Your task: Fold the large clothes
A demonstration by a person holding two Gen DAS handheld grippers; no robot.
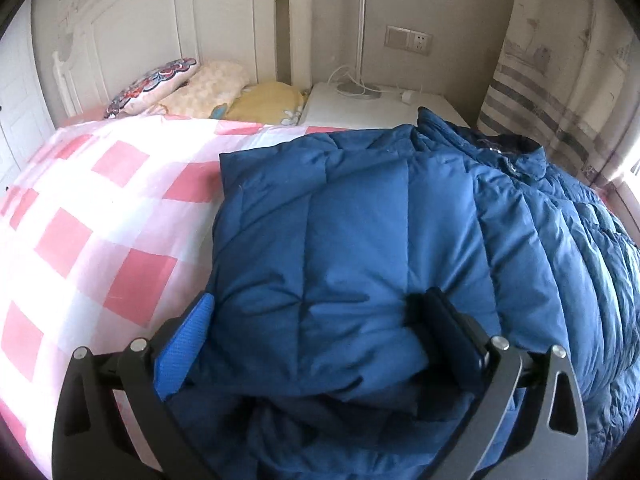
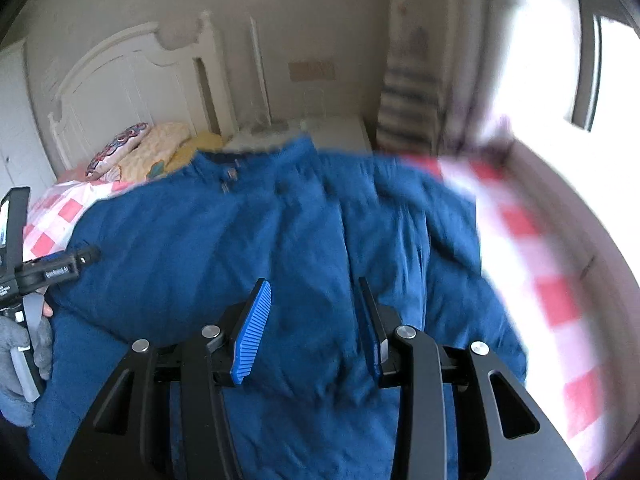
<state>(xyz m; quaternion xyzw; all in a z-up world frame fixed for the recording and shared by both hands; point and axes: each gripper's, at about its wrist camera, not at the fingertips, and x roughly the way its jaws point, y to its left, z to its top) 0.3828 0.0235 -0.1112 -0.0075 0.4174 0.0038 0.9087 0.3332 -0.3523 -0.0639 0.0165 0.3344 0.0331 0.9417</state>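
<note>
Blue padded jacket (image 1: 360,216) lies on the checked bedspread (image 1: 100,208), right of centre; left gripper (image 1: 312,320) wide, straddling a folded-over panel, grip uncertain; right gripper (image 2: 316,320) narrow, empty, above the cloth; mid-fold; next, press flat.

Jacket (image 1: 360,220) is lying on the bedsheet (image 1: 100,220), taking up the right part of the left wrist view, with the sheet stretching away to its left. Left gripper (image 1: 312,320) is sitting over the jacket's near edge, a thick fold of it bulging between the fingers. Pillows (image 1: 200,88) are lying behind the jacket against the headboard (image 1: 160,20). Nightstand (image 1: 400,108) is standing right of the pillows, a lamp (image 1: 362,40) on it. Right gripper (image 2: 316,324) is hanging above the jacket's middle, fingers apart. Gloved hand (image 2: 24,360) is sitting at the left edge of the right wrist view.
</note>
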